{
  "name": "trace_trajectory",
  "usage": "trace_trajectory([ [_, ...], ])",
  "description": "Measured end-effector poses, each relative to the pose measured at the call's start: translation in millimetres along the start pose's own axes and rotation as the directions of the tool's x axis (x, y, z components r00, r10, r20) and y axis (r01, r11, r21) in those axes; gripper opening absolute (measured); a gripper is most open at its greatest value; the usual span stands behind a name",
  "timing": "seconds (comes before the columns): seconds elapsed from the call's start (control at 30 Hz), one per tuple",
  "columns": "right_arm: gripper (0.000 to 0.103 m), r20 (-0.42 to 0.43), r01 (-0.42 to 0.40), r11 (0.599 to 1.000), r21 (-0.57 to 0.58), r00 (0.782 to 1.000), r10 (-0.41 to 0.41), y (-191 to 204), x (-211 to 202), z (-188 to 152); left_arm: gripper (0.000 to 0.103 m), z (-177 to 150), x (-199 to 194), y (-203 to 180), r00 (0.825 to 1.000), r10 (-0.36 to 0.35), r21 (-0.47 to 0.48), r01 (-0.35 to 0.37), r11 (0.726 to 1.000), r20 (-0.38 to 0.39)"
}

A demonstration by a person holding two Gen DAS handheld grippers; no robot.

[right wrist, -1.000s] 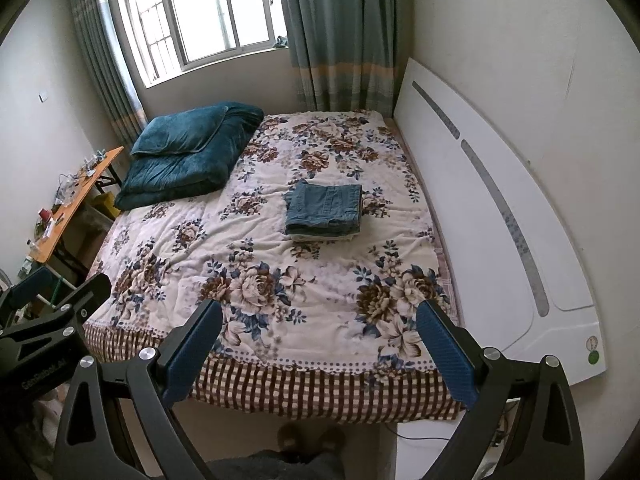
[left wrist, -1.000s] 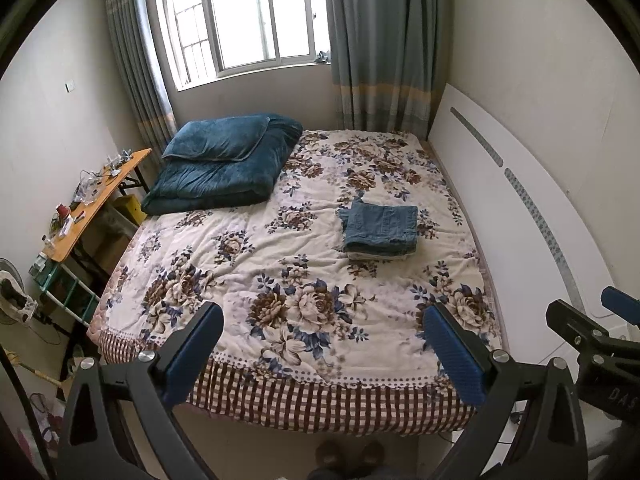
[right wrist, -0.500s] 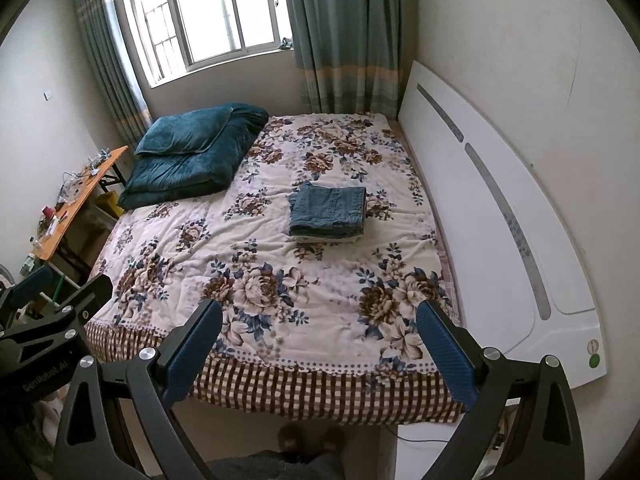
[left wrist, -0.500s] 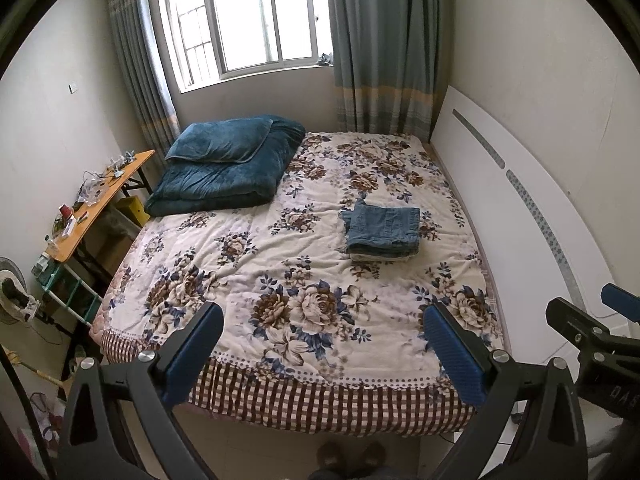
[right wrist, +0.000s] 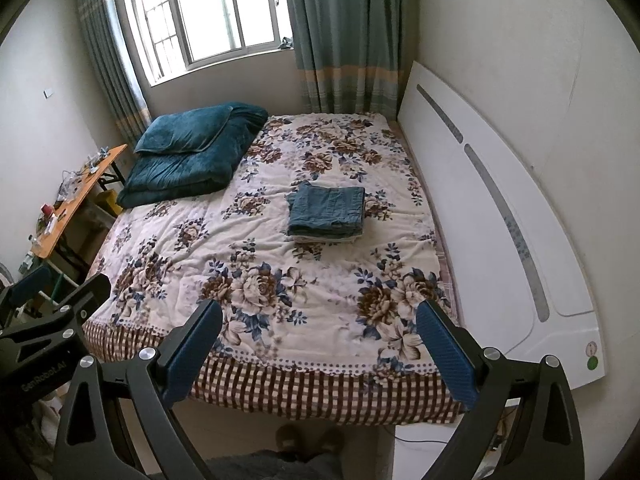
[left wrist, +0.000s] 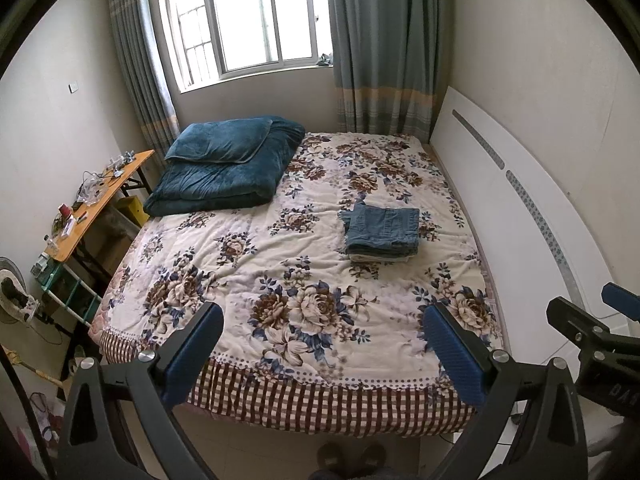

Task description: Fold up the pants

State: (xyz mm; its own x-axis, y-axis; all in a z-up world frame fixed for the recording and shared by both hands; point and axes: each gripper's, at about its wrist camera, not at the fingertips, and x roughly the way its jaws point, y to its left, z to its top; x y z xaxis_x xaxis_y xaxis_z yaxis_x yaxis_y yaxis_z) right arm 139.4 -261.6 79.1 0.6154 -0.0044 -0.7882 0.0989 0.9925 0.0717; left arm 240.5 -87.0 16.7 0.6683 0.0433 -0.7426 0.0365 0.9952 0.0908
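Both views nearer bed — folded pants ahead

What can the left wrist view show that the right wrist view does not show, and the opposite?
Only the left wrist view shows the fan at its left edge and the right hand-held gripper. Only the right wrist view shows the stickers on the white headboard and the left hand-held gripper. Both show the folded jeans, the teal blanket, the floral bedspread and the window.
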Motion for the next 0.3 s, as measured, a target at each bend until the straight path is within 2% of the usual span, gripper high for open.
trace_trajectory([
  [0.3, 0.099, -0.002, 0.004, 1.0, -0.003, 1.0, -0.004, 3.8, 3.5, 1.7, 0.102, -4.2, -2.2, -2.1, 1.0, 0.002, -0.013, -0.002, 1.0, 0.013],
])
